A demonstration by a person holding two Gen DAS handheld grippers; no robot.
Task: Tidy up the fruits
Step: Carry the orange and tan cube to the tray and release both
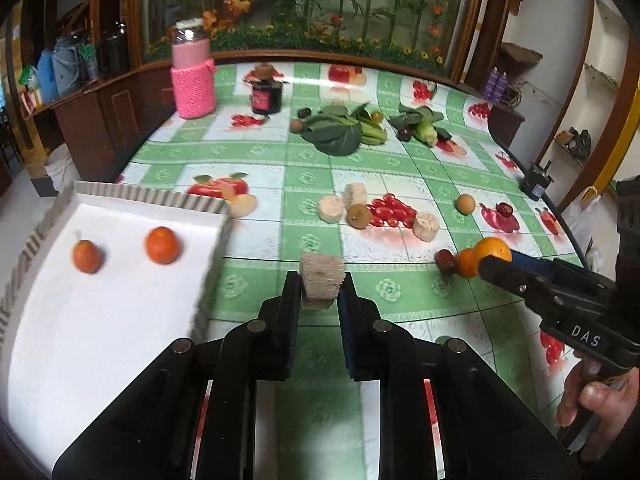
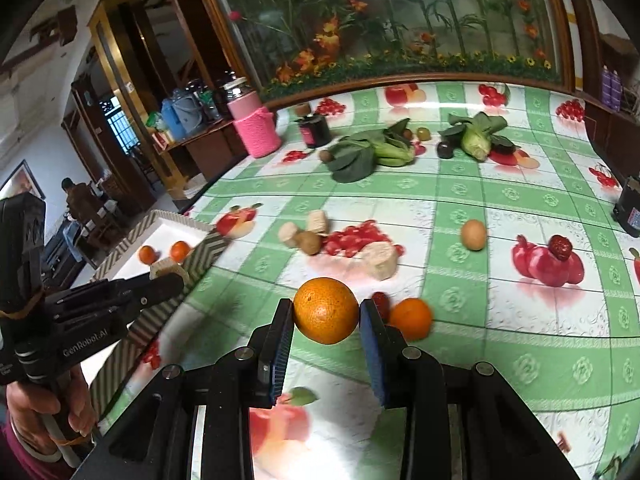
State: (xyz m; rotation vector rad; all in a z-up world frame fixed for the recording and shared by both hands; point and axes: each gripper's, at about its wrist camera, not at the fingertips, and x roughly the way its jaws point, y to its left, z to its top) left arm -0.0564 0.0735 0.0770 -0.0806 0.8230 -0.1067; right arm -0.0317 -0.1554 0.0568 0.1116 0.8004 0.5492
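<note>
My left gripper (image 1: 320,284) is shut on a pale beige fruit chunk (image 1: 322,278), held above the table beside the white tray (image 1: 120,320). The tray holds two small oranges (image 1: 161,245) (image 1: 86,256). My right gripper (image 2: 325,312) is shut on a large orange (image 2: 326,310) and holds it above the table; it also shows at the right of the left wrist view (image 1: 494,250). A smaller orange (image 2: 412,318) and a red date (image 2: 380,302) lie just behind it.
On the fruit-print tablecloth lie three more beige chunks (image 2: 380,260), a kiwi (image 2: 310,242), an egg-like brown fruit (image 2: 473,234), a red date (image 2: 560,246), leafy greens (image 2: 368,152), corn (image 2: 476,142), a dark jar (image 2: 314,130) and a pink-sleeved bottle (image 2: 256,128).
</note>
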